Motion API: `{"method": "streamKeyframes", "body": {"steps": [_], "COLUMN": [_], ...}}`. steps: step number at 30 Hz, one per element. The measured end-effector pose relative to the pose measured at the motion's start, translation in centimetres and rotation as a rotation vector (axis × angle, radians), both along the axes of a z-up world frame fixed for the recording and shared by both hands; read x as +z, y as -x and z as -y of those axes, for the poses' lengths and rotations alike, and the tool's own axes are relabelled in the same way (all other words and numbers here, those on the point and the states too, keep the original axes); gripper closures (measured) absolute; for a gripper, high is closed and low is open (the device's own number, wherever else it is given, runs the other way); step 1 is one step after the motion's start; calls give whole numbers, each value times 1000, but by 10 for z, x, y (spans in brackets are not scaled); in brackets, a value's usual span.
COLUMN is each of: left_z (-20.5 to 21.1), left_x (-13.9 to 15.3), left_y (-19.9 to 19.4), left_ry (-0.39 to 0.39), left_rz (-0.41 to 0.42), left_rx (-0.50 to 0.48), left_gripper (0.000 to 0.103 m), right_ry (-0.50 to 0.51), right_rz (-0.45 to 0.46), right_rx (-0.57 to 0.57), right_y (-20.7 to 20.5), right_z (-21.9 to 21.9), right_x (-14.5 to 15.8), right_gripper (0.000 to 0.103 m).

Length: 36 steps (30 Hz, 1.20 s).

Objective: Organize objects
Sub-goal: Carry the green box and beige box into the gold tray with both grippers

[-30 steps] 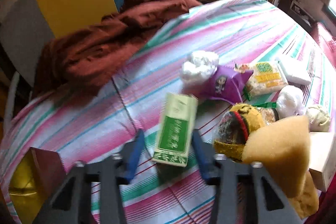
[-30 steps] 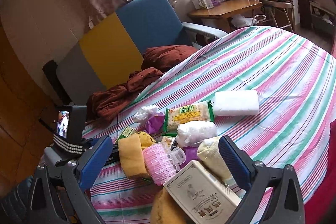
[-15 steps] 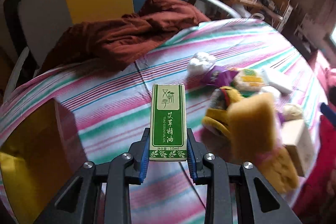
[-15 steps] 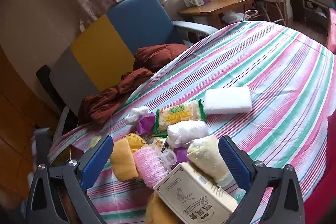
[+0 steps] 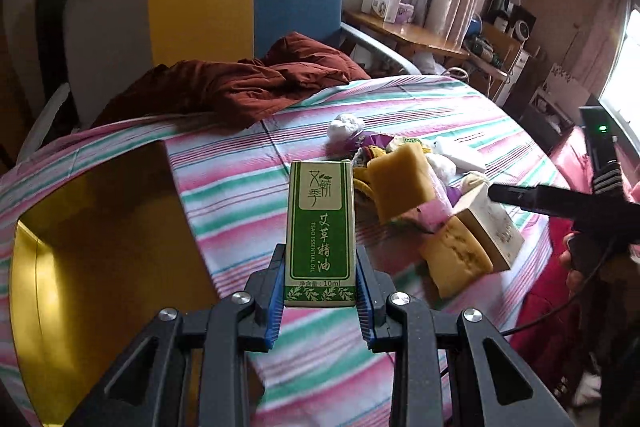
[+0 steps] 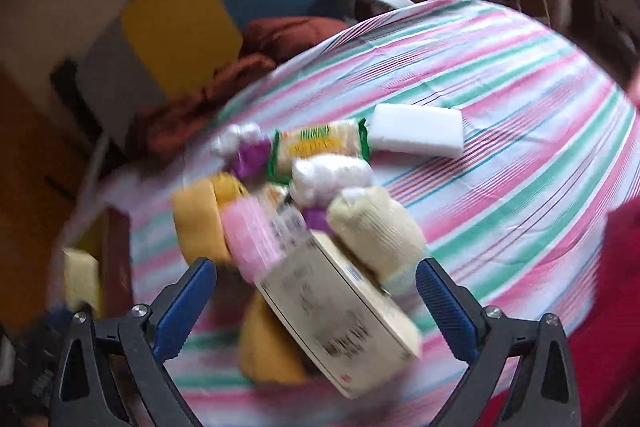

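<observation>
The left gripper (image 5: 320, 281) is clamped on the green box (image 5: 321, 233); carry it upright over the gold container (image 5: 100, 247), then release low. The right gripper (image 6: 316, 301) is wide apart above the pile.

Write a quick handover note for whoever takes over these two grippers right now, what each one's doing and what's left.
Left gripper: shut on the green box, held upright above the striped cloth, beside the gold-lined box.
Right gripper: open, empty, over the pile; its view is blurred.
Pile: beige carton, yellow sponge, pink curlers, snack packet, white block, all on the cloth.
Done: green box picked up.
Left: put it away, likely in the gold-lined box, then sort the pile.
</observation>
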<state>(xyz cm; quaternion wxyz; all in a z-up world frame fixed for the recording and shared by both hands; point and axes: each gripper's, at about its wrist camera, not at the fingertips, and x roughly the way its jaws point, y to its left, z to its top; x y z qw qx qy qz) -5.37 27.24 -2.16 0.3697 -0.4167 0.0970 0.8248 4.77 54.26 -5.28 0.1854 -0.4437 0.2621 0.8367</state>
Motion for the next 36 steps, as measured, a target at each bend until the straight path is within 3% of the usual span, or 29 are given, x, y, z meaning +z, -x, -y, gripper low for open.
{"method": "streamKeyframes", "body": {"steps": [4, 9, 17, 21, 27, 33, 36], "left_z": [19, 43, 83, 104, 134, 157, 167], "left_x": [-1, -5, -9, -7, -4, -3, -5], "left_y": [-8, -15, -18, -14, -12, -7, -3], "left_ry": [-22, -42, -46, -48, -16, 6, 11], "left_rz": [29, 47, 43, 36, -32, -62, -62], "left_rx": [17, 51, 127, 195, 284, 361, 390], "left_gripper": [72, 72, 72, 72, 72, 72, 72], "right_ry": [-73, -160, -137, -131, -162, -203, -199], "right_rz": [120, 258, 349, 331, 235, 85, 4], "right_rx": [84, 179, 180, 174, 98, 34, 60], "right_y": [3, 9, 16, 14, -4, -23, -20], "right_z": [9, 24, 14, 14, 12, 23, 37], "right_x": [-2, -14, -37, -34, -12, 28, 51], "right_gripper": [13, 15, 44, 49, 52, 52, 52]}}
